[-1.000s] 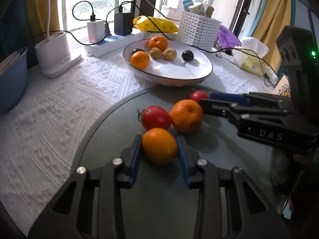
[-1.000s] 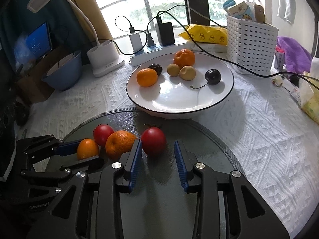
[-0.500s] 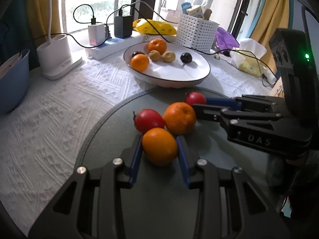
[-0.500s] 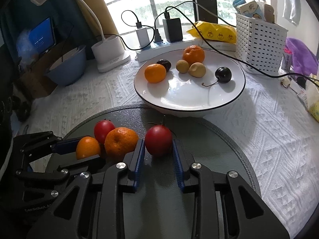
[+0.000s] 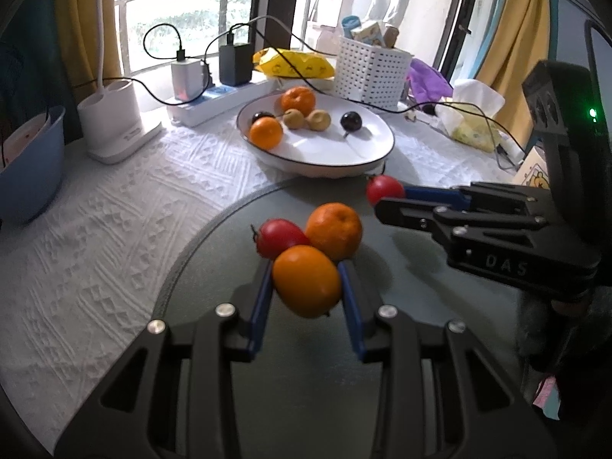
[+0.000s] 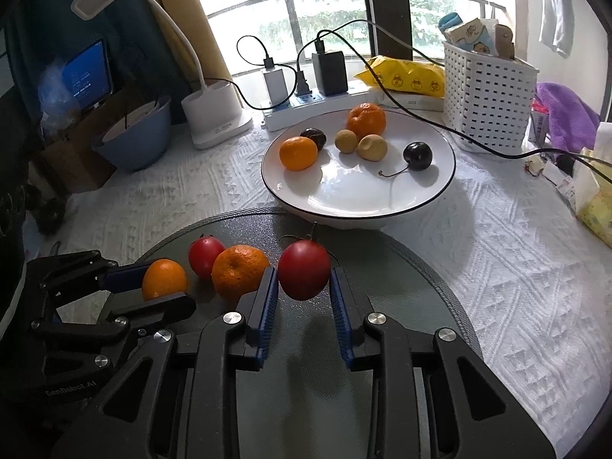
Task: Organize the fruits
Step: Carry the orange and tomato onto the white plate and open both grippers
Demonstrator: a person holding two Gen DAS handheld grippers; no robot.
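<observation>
1. The left gripper (image 5: 306, 287) has its blue pads pressed on a smooth orange (image 5: 306, 281), which looks just lifted off the dark round mat (image 5: 214, 252).
2. The right gripper (image 6: 304, 287) is clamped on a red tomato (image 6: 304, 273), also held slightly above the mat.
3. Left on the mat are a second tomato (image 5: 281, 232) and a tangerine (image 5: 333, 230), touching each other; by my reckoning these remain to be moved.
4. Beyond the mat, the white plate (image 6: 382, 199) already holds two tangerines, two small brownish fruits and two dark cherries, with bare space at its front.
5. A black cable (image 6: 459, 130) crosses the plate's far edge; a white basket (image 6: 489, 95), power strip (image 6: 306, 109) and lamp base (image 6: 214, 118) stand behind, well apart from the carry path.
</observation>
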